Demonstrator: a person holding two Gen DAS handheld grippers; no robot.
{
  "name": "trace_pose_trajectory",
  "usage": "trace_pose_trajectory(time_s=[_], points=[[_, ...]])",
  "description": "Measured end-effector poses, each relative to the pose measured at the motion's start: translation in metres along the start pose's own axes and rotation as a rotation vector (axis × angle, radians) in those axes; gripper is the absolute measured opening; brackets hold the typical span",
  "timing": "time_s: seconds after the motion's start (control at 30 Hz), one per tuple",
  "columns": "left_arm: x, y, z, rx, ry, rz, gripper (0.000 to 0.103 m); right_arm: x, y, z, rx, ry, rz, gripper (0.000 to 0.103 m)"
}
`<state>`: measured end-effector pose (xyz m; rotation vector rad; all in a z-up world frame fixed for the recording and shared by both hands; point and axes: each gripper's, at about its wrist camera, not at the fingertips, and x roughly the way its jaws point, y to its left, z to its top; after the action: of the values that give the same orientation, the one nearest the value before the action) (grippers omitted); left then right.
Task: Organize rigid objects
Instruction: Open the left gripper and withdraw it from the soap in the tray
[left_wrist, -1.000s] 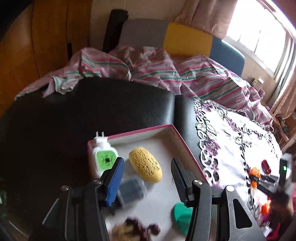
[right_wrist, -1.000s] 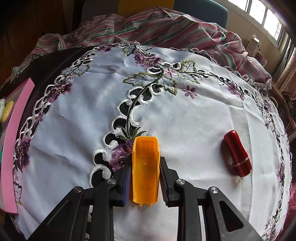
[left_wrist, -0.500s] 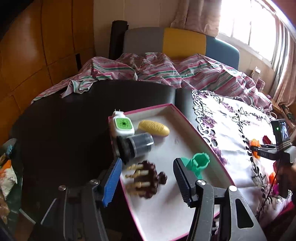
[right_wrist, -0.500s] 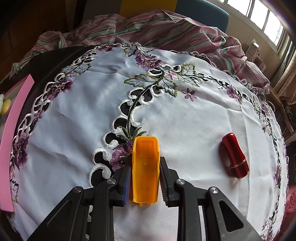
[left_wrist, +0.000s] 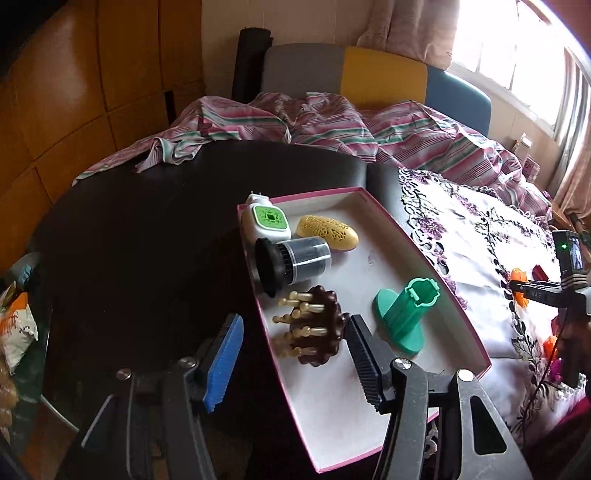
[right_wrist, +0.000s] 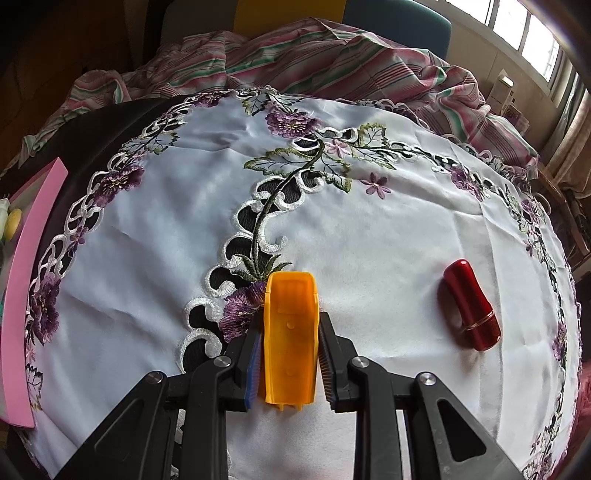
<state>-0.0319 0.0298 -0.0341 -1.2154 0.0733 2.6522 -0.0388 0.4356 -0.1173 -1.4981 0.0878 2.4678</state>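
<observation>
A pink-rimmed box (left_wrist: 424, 254) holds a white-and-green plug-in device (left_wrist: 266, 221), a yellow oval case (left_wrist: 328, 232), a dark jar with a black lid (left_wrist: 295, 260), a brown wooden-pin massager (left_wrist: 312, 334) and a green plastic stand (left_wrist: 404, 315). My left gripper (left_wrist: 293, 354) is open and empty above the box's near end. My right gripper (right_wrist: 290, 332) is shut on an orange plastic clip (right_wrist: 290, 328) just above the embroidered white cloth (right_wrist: 369, 229). A red lipstick-shaped tube (right_wrist: 471, 304) lies on the cloth to its right.
The box's pink edge (right_wrist: 26, 277) shows at the left of the right wrist view. The dark leather surface (left_wrist: 147, 240) lies left of the box. A striped blanket (left_wrist: 332, 125) and a multicoloured headboard (left_wrist: 380, 77) are behind. A snack bag (left_wrist: 14, 325) sits at far left.
My left gripper has pulled back and risen from the box, so all its contents now show. My right gripper keeps its hold on the orange clip, hardly moving.
</observation>
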Motion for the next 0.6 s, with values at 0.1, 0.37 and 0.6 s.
trace_pose_trajectory(time_s=[0.1, 0.37, 0.6], points=[[-0.0004, 0.0013, -0.0014, -0.003, 0.003, 0.004, 0.059, 0.0000, -0.0003, 0.0004, -0.002, -0.001, -0.001, 0.026], [-0.0010, 0.0035, -0.0030, -0.007, 0.012, 0.008, 0.059, -0.0010, -0.0002, 0.0023, -0.001, -0.002, 0.000, 0.026], [-0.0021, 0.0027, -0.0045, -0.007, 0.013, 0.005, 0.059, -0.0053, 0.0032, 0.0028, -0.003, -0.015, 0.022, 0.026]])
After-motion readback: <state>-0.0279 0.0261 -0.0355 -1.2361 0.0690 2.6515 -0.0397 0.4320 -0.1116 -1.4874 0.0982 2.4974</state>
